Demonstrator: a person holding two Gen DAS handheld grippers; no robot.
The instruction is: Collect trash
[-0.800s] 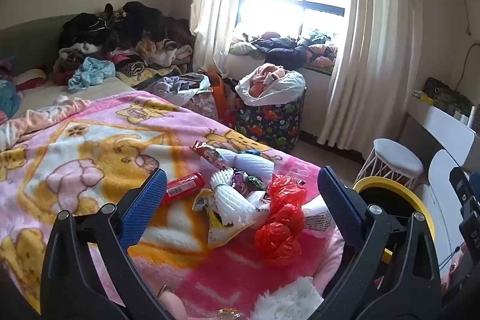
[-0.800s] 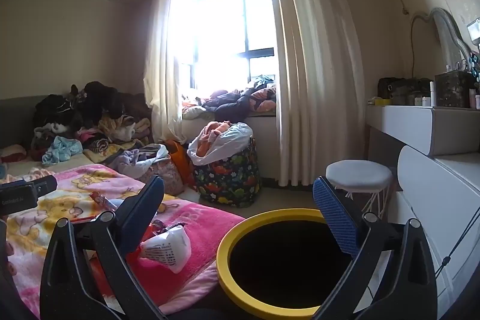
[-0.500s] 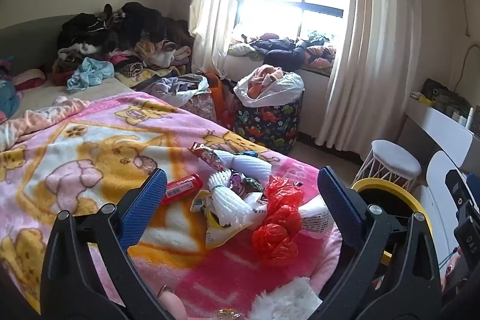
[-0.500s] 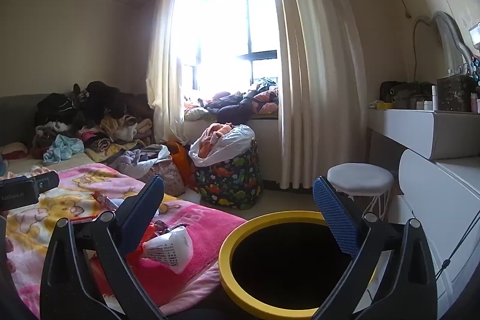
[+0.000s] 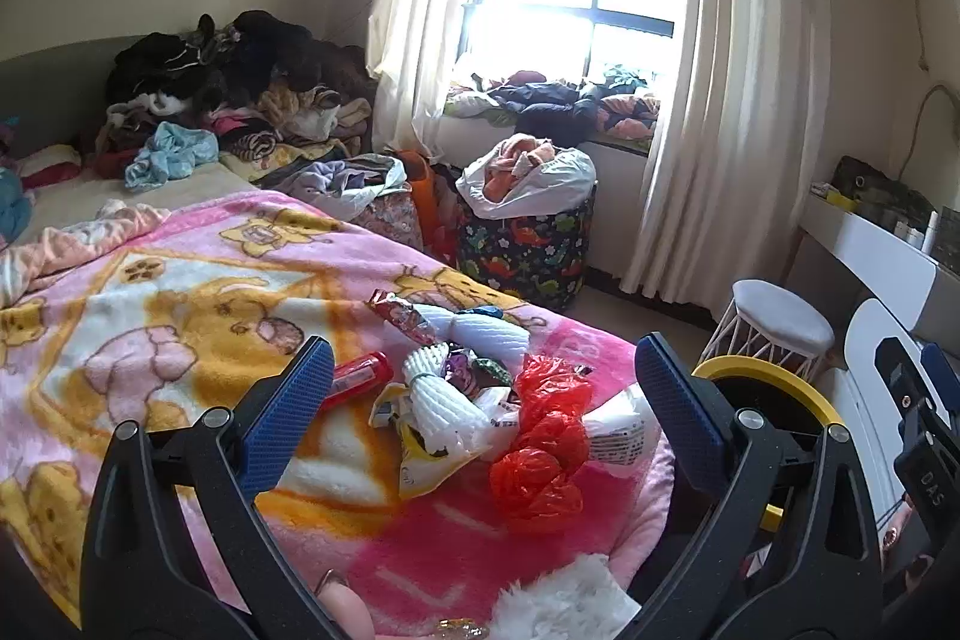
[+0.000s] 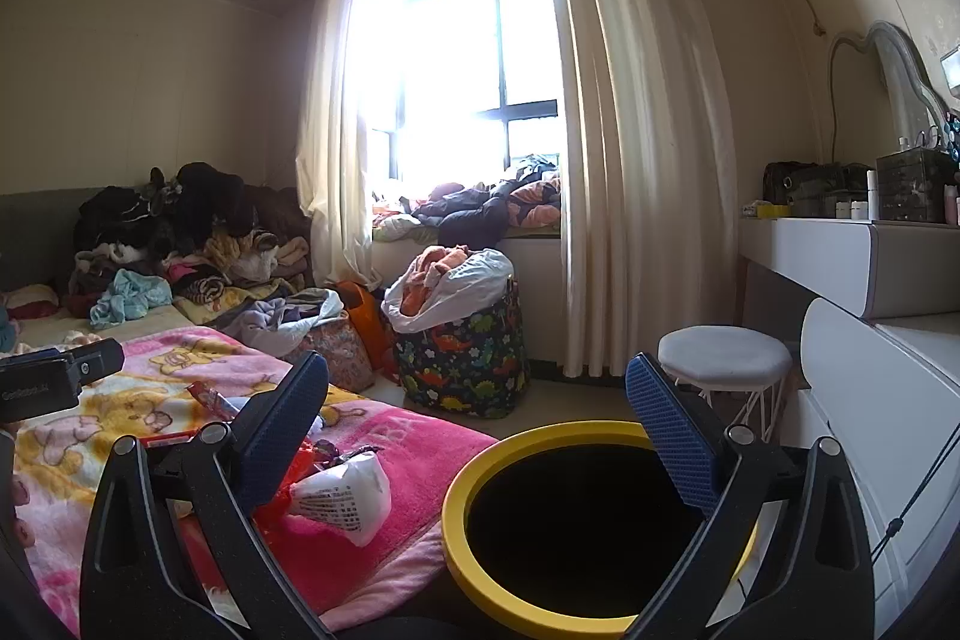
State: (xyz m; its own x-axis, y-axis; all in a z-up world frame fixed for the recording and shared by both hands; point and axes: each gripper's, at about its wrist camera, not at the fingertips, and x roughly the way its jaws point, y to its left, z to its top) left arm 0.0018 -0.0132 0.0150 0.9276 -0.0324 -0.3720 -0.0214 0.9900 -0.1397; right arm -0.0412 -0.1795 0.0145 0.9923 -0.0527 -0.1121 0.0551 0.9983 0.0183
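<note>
A heap of trash lies on the pink cartoon blanket (image 5: 180, 292): a crumpled red plastic bag (image 5: 543, 445), white foam netting (image 5: 438, 397), a yellow snack wrapper (image 5: 426, 460), a red tube (image 5: 360, 373) and a white printed bag (image 6: 345, 496). My left gripper (image 5: 480, 412) hovers above the heap, open, nothing between its blue pads. My right gripper (image 6: 477, 430) is open over the black bin with a yellow rim (image 6: 480, 472) beside the bed corner. The same bin (image 5: 774, 382) shows at the right of the left wrist view.
A dinosaur-print hamper (image 5: 522, 244) stuffed with clothes stands by the window. Piles of clothing (image 5: 228, 100) cover the far end of the bed. A white stool (image 6: 723, 358) and a white dresser (image 6: 870, 376) stand right of the bin. Curtains (image 6: 642, 160) hang behind.
Both views have shifted only slightly; the grippers stay open and nothing on the bed has moved.
</note>
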